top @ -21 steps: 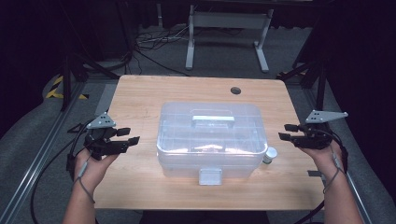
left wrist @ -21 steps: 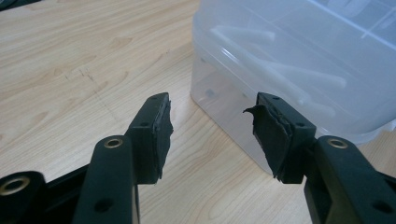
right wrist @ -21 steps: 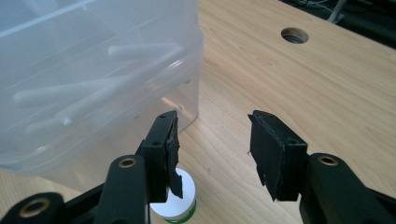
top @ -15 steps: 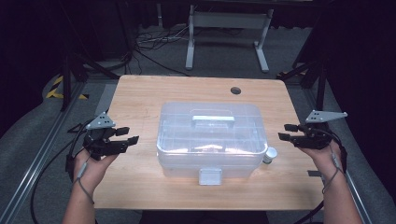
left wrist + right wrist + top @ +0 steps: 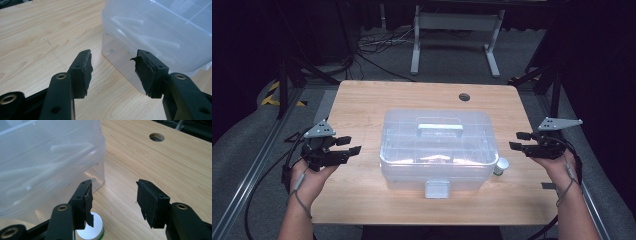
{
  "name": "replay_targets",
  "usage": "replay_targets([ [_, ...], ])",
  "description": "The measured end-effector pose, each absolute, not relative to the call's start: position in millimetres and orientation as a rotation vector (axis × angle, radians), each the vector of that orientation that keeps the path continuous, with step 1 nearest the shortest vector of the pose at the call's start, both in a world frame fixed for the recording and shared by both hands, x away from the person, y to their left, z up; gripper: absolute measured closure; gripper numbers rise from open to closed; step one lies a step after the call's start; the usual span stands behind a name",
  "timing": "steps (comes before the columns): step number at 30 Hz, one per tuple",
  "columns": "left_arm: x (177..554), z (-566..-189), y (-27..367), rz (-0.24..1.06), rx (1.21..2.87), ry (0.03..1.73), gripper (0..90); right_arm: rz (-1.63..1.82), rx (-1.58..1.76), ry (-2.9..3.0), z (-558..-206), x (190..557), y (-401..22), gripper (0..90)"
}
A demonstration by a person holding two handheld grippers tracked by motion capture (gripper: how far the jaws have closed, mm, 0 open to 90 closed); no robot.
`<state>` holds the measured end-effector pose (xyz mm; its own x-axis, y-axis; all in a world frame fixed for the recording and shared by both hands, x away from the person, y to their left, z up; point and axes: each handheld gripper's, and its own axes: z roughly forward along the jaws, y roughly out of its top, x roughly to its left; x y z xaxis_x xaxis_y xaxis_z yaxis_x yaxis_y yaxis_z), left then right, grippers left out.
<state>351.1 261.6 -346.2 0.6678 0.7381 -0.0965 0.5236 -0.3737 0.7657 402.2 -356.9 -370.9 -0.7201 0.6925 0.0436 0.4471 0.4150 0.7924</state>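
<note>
Fingers, left (image 5: 112, 72): parted, nothing between them; level beside the box's left end, apart from it.
Fingers, right (image 5: 113, 203): parted, nothing held; aimed past the box's right end, over a small jar.
Box (image 5: 437, 150): clear, lidded, mid-table, handle (image 5: 440, 128) on top, latch (image 5: 436, 188) on the near side; pale tools dimly visible inside.
Jar (image 5: 500, 165): white-capped, just beside the box's right near corner.
Table (image 5: 362, 105): wood, a cable hole (image 5: 464, 96) at its far side.
Risk: the right fingers, closing in, could knock the jar over; smooth walls may slip under an uneven two-sided squeeze, tilting the box.
</note>
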Motion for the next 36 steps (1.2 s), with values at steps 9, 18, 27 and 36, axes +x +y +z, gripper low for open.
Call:
replay_targets([
  [9, 353.8, -337.5, 255.6, 0.327, 2.033, 0.95, 46.9, 1.193, 1.004, 2.389, -375.1, 399.8, -358.8, 45.0],
  [18, 358.0, -330.9, 247.8, 0.326, 2.062, 0.947, 46.8, 1.189, 1.044, 2.398, -383.6, 401.7, -360.8, 44.5],
  [27, 370.9, -320.8, 222.6, 0.286, 2.111, 0.873, 46.6, 1.174, 1.059, 2.406, -386.0, 401.6, -361.1, 43.6],
  [36, 376.6, -298.3, 206.0, 0.272, 2.115, 0.806, 46.7, 1.171, 1.09, 2.402, -390.2, 399.8, -365.1, 42.6],
])
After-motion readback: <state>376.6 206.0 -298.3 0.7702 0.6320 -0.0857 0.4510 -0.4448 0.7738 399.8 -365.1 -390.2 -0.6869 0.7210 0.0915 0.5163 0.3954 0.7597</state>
